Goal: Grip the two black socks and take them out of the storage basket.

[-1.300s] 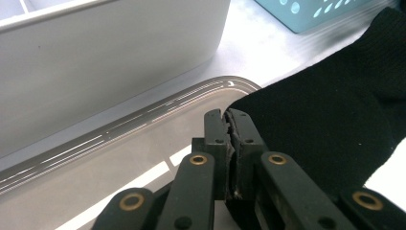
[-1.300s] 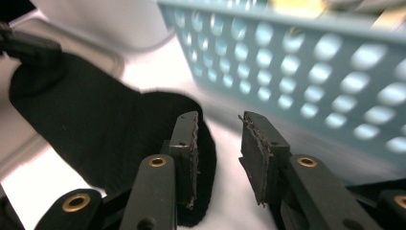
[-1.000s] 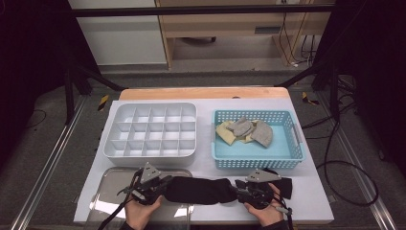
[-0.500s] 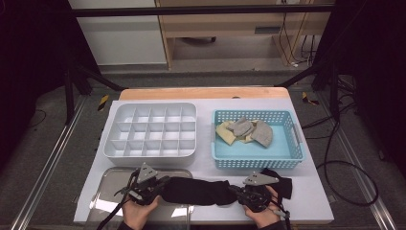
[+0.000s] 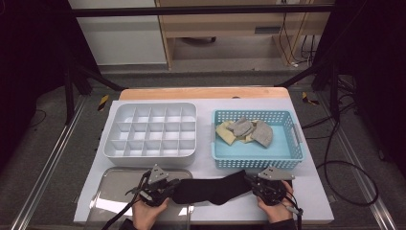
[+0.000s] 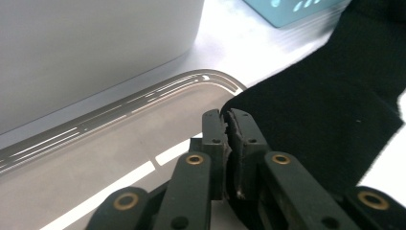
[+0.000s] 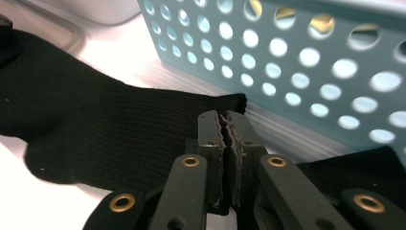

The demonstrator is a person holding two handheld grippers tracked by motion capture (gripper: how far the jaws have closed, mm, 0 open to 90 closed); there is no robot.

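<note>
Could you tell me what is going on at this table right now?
A person holds a gripper in each hand and has a black sock stretched between them at the table's near edge. The left gripper is shut on one end, over a metal tray; the right gripper is shut on the other end, in front of the blue basket with more socks. The white divided organizer is empty.

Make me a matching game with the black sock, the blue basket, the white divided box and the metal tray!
Things:
1. black sock
2. blue basket
3. white divided box
4. metal tray

Places or states:
A. holds grey and yellow socks
B. its compartments hold nothing
C. stretched between two grippers
D. near left corner of the table

Pairs: 1-C, 2-A, 3-B, 4-D
</note>
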